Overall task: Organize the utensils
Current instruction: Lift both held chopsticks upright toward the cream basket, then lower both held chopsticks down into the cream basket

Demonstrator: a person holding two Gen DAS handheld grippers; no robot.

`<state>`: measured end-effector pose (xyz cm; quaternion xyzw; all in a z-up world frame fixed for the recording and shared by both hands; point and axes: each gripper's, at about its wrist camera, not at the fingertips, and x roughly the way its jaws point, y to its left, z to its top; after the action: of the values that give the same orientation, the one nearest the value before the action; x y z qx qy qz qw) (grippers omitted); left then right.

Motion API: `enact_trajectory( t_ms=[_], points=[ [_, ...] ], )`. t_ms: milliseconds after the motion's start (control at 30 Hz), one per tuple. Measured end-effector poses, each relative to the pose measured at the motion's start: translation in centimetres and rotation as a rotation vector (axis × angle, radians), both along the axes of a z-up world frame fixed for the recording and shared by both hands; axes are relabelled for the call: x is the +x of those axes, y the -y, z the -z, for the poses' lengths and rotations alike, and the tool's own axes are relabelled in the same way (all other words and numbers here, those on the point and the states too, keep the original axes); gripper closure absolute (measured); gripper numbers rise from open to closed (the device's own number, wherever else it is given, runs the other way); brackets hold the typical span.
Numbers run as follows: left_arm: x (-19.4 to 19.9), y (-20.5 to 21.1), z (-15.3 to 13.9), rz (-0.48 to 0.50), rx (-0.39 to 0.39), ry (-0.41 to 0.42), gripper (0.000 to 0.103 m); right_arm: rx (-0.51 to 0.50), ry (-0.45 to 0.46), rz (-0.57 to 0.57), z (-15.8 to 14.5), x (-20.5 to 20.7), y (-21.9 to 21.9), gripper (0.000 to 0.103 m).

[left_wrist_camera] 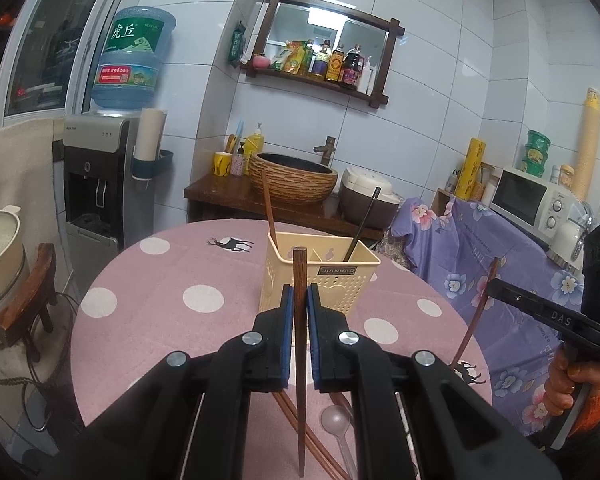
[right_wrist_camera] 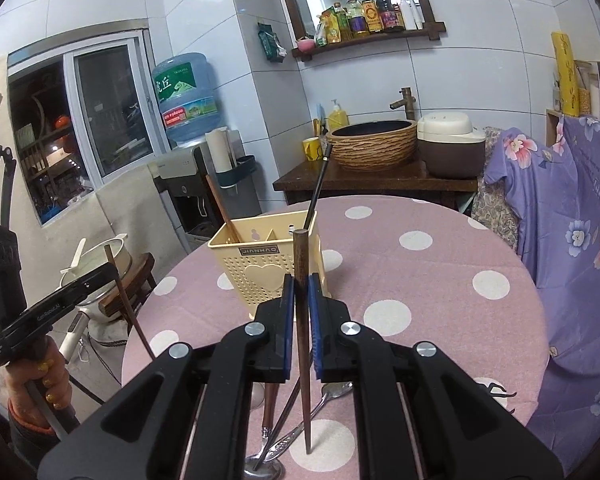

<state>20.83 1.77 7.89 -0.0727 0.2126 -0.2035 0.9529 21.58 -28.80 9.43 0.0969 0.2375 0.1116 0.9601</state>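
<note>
Left gripper (left_wrist_camera: 299,300) clamped on an upright wooden chopstick (left_wrist_camera: 299,340), right gripper (right_wrist_camera: 300,292) pinching another chopstick (right_wrist_camera: 302,344), cream utensil basket (left_wrist_camera: 324,280) at twelve o'clock (two sticks inside), spoons (right_wrist_camera: 300,432) on pink dotted table (left_wrist_camera: 160,320) at six o'clock.

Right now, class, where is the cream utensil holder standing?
The cream utensil holder stands upright on the pink polka-dot table, near its middle, just beyond the chopstick clamped in the left gripper; in the right wrist view it sits left of centre.
</note>
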Motion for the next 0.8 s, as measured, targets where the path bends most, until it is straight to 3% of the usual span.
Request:
enact_trajectory(
  t_ms=[500, 800],
  points=[
    [0.1, 0.3, -1.2, 0.023, -0.007, 0.024, 0.095, 0.02, 0.006, -0.018, -0.8, 0.0, 0.2, 0.095],
    [1.2, 0.8, -4.1, 0.04, -0.023, 0.074, 0.095, 0.046, 0.056, -0.032, -3.7, 1.5, -0.3, 0.095]
  ],
)
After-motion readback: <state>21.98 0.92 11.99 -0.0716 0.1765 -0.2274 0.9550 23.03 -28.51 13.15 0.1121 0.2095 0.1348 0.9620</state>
